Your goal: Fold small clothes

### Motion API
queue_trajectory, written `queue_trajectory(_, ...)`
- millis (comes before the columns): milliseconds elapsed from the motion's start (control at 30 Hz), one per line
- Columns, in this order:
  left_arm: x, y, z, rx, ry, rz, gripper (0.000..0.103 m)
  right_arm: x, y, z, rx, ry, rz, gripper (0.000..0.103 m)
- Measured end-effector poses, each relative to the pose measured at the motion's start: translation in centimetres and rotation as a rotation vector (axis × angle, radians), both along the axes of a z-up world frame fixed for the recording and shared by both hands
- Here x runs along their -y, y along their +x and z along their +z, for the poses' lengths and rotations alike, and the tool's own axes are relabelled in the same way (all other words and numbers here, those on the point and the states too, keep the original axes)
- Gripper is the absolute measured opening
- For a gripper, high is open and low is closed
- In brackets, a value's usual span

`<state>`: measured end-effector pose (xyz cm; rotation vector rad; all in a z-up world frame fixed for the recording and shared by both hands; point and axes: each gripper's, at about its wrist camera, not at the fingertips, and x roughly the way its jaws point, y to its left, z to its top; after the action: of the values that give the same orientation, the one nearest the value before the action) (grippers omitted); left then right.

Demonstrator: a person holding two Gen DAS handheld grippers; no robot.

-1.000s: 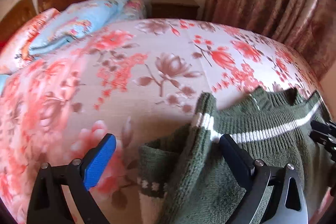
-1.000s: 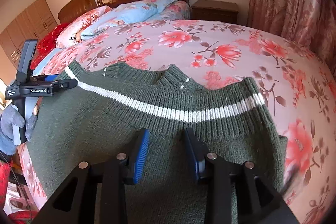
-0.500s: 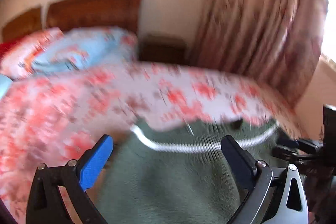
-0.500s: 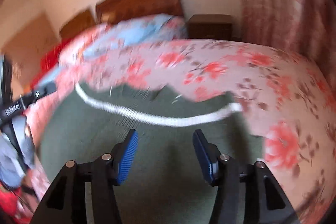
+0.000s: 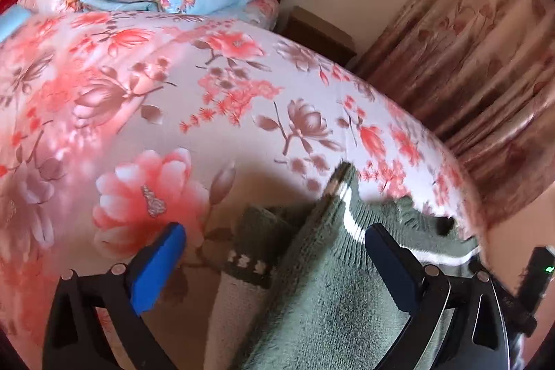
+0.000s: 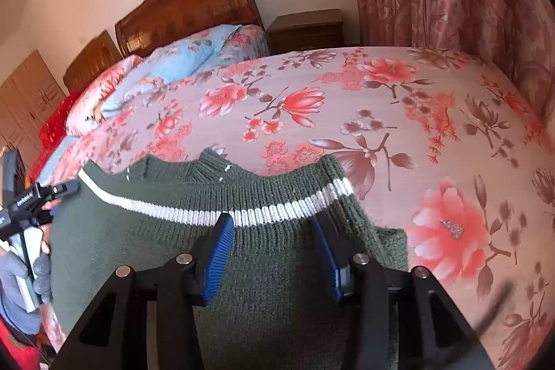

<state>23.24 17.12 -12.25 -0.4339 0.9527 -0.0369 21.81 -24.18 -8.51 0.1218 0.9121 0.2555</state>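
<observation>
Here the dark green knitted sweater with a white stripe across its ribbed band lies near the front edge of the bed with the pink floral cover, spread flat enough in the right wrist view that its striped band runs almost straight from side to side. That flat lay looks deliberate: a garment has to be smoothed before a clean fold can be made.

The right gripper hangs over the middle of the band, its jaws moderately apart with nothing between them, probably lining up for a pinch on the ribbing.

The left gripper sits at the sweater's left side, its jaws spread wide and empty. There a sleeve with a pale patterned cuff is bunched beside the body and one corner of the band stands up, so that side likely needs straightening or tucking in first.

At the far end, folded light blue floral bedding rests against the wooden headboard, well apart from the work.
</observation>
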Motion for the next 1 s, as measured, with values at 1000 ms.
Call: queue_trajectory(1000,10.5,-5.5,0.4,0.106,0.373,-0.271,0.103,-4.2,-5.5,0.6,0.058,-0.148,0.090,0.052)
